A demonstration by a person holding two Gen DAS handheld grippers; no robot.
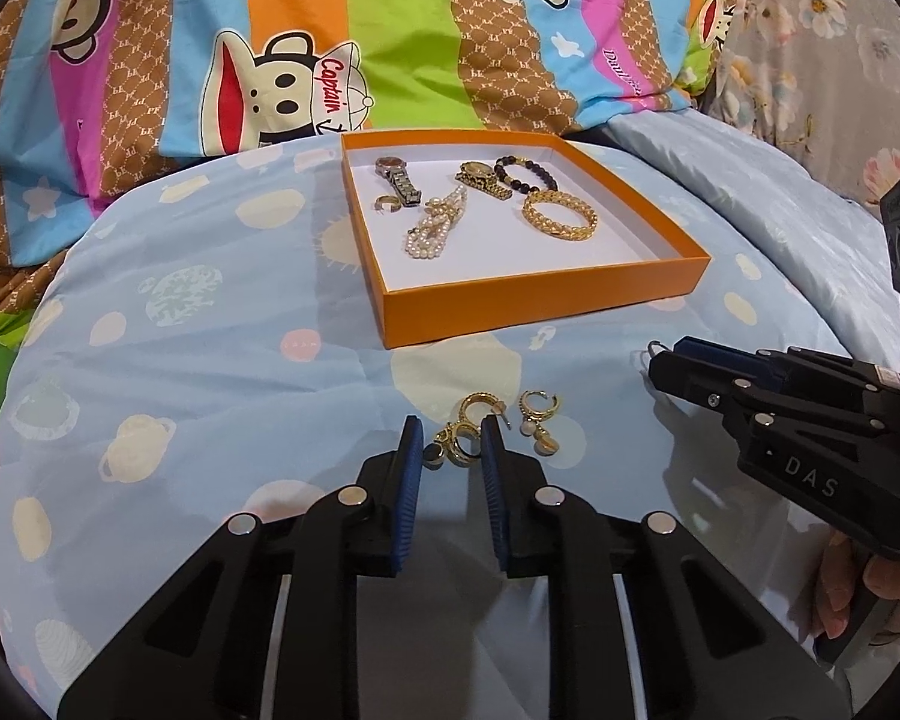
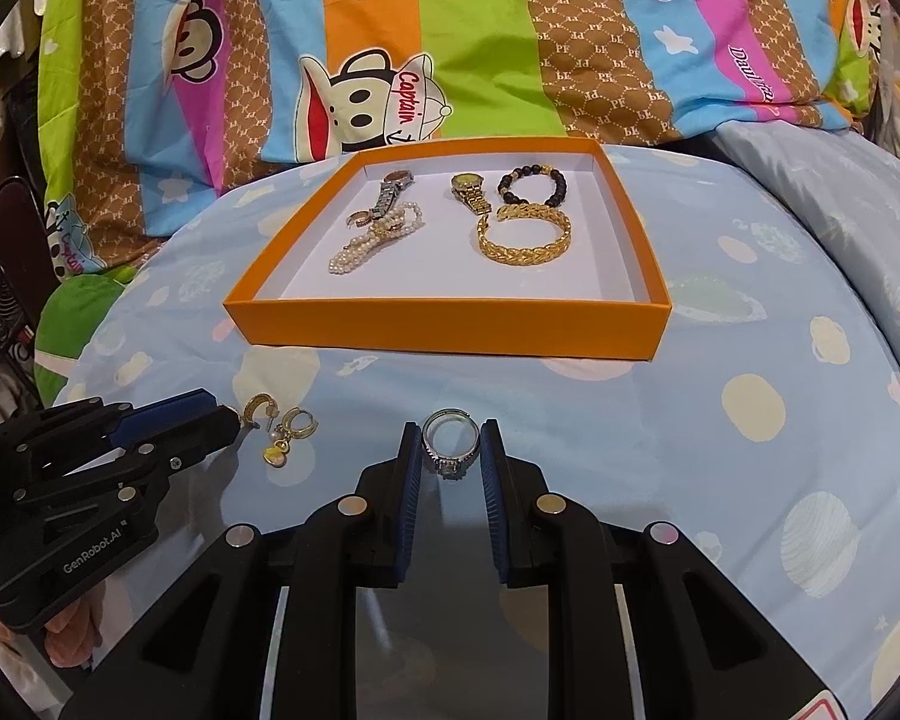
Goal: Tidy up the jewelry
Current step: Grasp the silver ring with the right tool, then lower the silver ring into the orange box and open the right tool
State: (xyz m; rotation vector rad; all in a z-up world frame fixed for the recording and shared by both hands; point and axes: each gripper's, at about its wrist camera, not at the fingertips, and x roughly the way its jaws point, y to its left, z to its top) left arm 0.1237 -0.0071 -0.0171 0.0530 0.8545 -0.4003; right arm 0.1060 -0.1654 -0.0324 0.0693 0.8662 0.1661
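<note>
Earrings and ring on the bed
My left hand-held gripper [image 1: 450, 441] clamps a gold earring [image 1: 453, 447] — the right hand-held gripper [image 2: 450, 441] clamps the ring [image 2: 450, 441]; orange box [image 2: 450, 324] just beyond.

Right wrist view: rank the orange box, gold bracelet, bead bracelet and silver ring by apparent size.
1. orange box
2. gold bracelet
3. bead bracelet
4. silver ring, though it lies nearest the camera, so it looks enlarged.

1. An orange tray [image 2: 450, 327] with a white floor is seen holding two watches, a pearl strand [image 2: 373, 240], a dark bead bracelet [image 2: 533, 186], a gold woven bangle [image 2: 525, 235] and a small hoop.
2. Gold earrings [image 1: 486, 429] are laid before it.
3. A silver ring [image 2: 450, 441] is gripped upright.
</note>
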